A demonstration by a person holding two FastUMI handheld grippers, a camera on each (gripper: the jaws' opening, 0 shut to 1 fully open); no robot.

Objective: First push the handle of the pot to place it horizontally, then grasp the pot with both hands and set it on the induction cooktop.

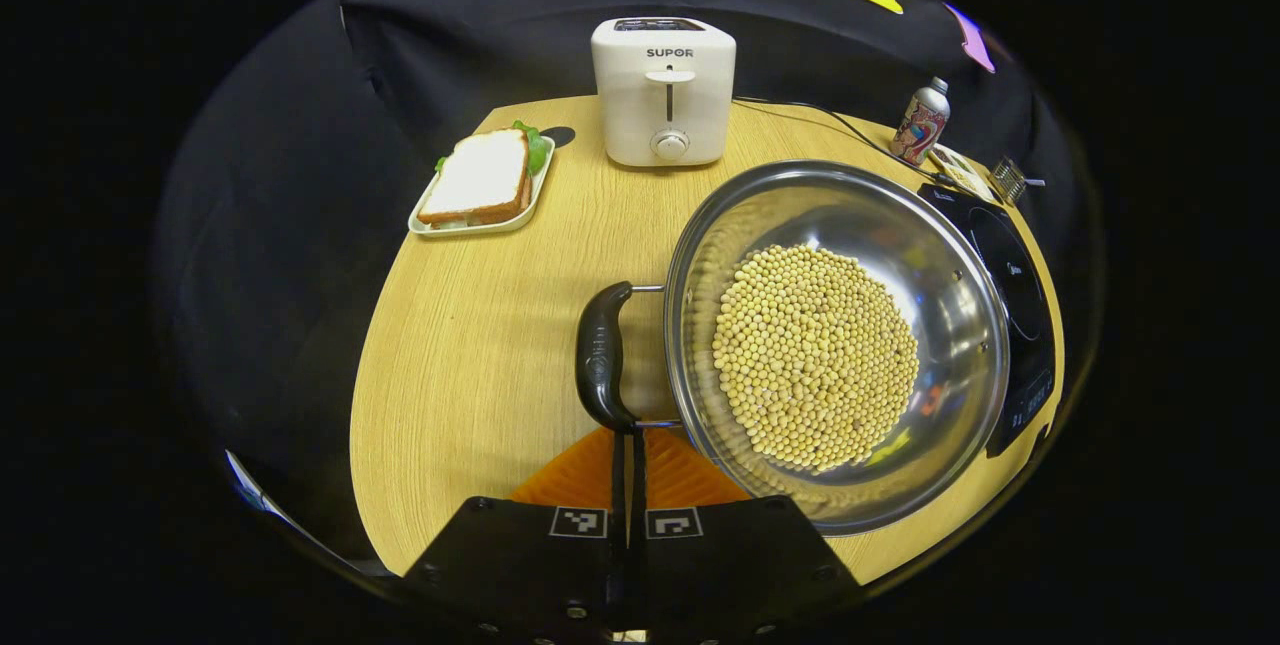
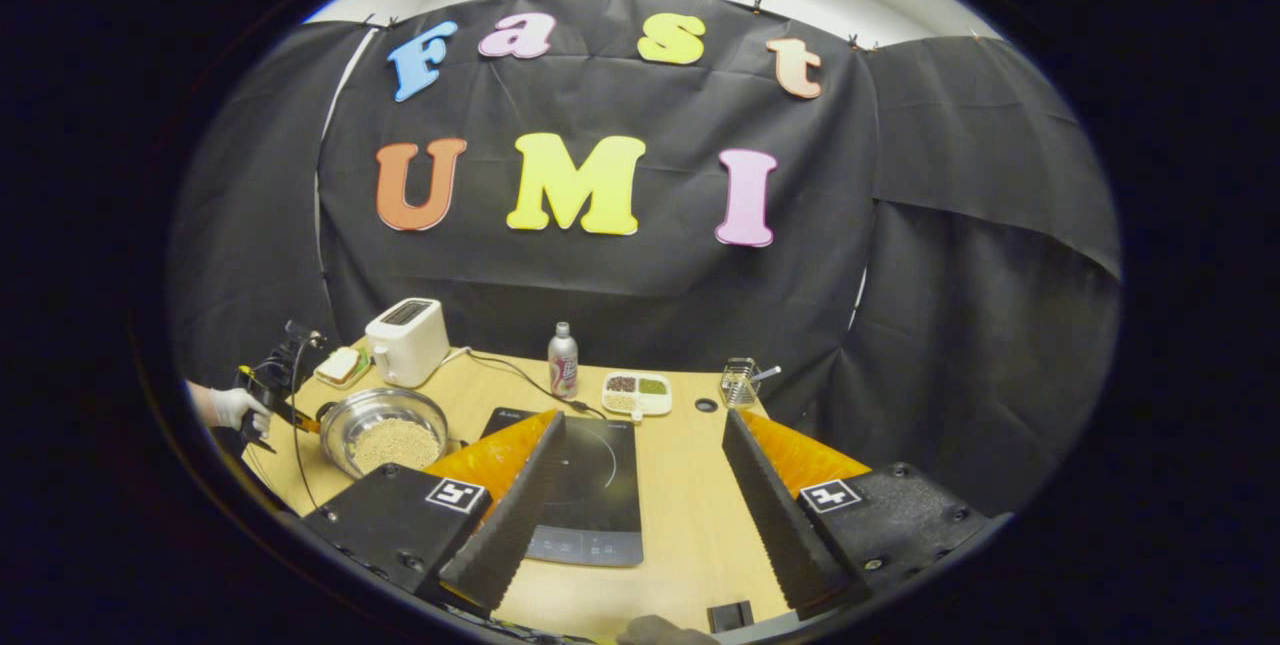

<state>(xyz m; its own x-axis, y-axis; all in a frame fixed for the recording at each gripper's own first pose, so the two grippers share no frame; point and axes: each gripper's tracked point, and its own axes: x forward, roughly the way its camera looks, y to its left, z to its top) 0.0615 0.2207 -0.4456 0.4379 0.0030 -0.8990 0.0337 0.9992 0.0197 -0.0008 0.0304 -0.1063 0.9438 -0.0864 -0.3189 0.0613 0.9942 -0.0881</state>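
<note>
Steel, round and shiny, the stainless pot (image 1: 838,345) sits on the pale wooden round table (image 1: 470,365), holding a heap of yellowish soybeans (image 1: 815,355); its far side appears to lie just beside or slightly over the black induction cooktop (image 1: 1010,305), though the exact overlap is hard to tell. In the left gripper view the pot's black curved side handle (image 1: 603,357) faces the camera, running roughly crosswise to the fingers. The left gripper (image 1: 628,470) has its two fingers pressed together with no gap, their tips right at the near end of that handle, touching it or very nearly; they are pinching nothing.

That reads as the first step, pushing the handle into its horizontal position, in hand or close to finished. The right gripper (image 2: 640,470) hovers well apart over the cooktop with its fingers spread wide and empty; in its view a gloved hand (image 2: 232,409) holds the other gripper beside the pot.

Next, I judge, the left fingers must part and close on the handle, while the right gripper comes over to the opposite rim for the two-handed lift.

Farther out stand a white toaster (image 1: 664,90), a sandwich on a white rectangular tray (image 1: 484,181) and a small metal bottle (image 1: 921,121).
</note>
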